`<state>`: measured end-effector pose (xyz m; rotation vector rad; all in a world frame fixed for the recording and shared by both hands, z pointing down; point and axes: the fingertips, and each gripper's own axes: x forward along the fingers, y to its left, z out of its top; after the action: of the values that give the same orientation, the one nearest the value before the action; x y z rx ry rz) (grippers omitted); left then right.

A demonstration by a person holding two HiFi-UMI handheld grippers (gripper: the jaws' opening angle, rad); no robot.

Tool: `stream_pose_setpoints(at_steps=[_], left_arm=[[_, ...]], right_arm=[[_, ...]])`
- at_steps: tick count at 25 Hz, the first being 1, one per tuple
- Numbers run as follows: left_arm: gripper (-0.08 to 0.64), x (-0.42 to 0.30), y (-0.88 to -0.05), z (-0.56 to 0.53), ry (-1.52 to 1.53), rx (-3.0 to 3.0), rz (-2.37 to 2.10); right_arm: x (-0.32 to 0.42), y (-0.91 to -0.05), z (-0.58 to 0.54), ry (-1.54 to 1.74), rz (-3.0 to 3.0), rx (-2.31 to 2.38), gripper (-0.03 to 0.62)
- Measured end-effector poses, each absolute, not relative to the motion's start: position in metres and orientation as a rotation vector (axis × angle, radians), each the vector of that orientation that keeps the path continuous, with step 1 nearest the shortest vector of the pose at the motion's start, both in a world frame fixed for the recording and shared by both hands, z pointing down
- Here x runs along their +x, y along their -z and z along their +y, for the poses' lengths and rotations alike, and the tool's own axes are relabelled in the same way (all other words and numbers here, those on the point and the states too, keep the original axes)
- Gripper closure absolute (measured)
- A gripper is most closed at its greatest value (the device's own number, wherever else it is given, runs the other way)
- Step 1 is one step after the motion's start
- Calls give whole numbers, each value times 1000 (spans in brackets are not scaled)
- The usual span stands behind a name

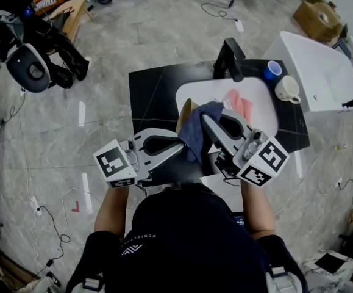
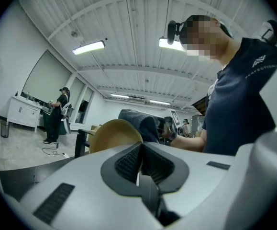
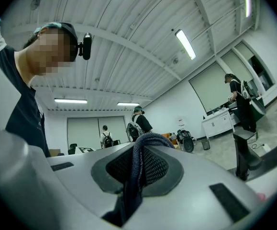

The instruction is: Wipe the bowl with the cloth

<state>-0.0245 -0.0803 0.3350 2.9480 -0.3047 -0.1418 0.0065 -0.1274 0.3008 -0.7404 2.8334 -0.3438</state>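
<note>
A tan bowl (image 1: 186, 113) is held up on edge above the table, its rim at the tips of my left gripper (image 1: 180, 146). In the left gripper view the bowl (image 2: 112, 135) rises just past the jaws, which are shut on its thin rim (image 2: 140, 150). A dark blue cloth (image 1: 199, 129) drapes over the bowl's right side. My right gripper (image 1: 205, 121) is shut on it. In the right gripper view the cloth (image 3: 143, 150) is pinched between the pads and hangs down toward the camera.
Below lies a black table (image 1: 152, 90) with a white board (image 1: 258, 90) and a pink cloth (image 1: 240, 105) on it. A blue cup (image 1: 272, 71), a white mug (image 1: 288, 89) and a black stand (image 1: 231, 60) sit at the far side. A white unit (image 1: 322, 72) stands to the right.
</note>
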Motion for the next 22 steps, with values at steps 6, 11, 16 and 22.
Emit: stream_pose_setpoints(at_steps=[6, 11, 16, 22], left_arm=[[546, -32, -336, -64, 54, 2994, -176], [546, -29, -324, -53, 75, 3011, -61], [541, -28, -313, -41, 65, 3023, 46], [543, -34, -295, -34, 193, 3011, 138]], right_arm=[[13, -299, -133, 335, 2824, -744, 545], [21, -297, -140, 374, 2795, -737, 545], [25, -293, -138, 446, 2734, -656, 545], [32, -298, -147, 478, 2708, -680, 545]])
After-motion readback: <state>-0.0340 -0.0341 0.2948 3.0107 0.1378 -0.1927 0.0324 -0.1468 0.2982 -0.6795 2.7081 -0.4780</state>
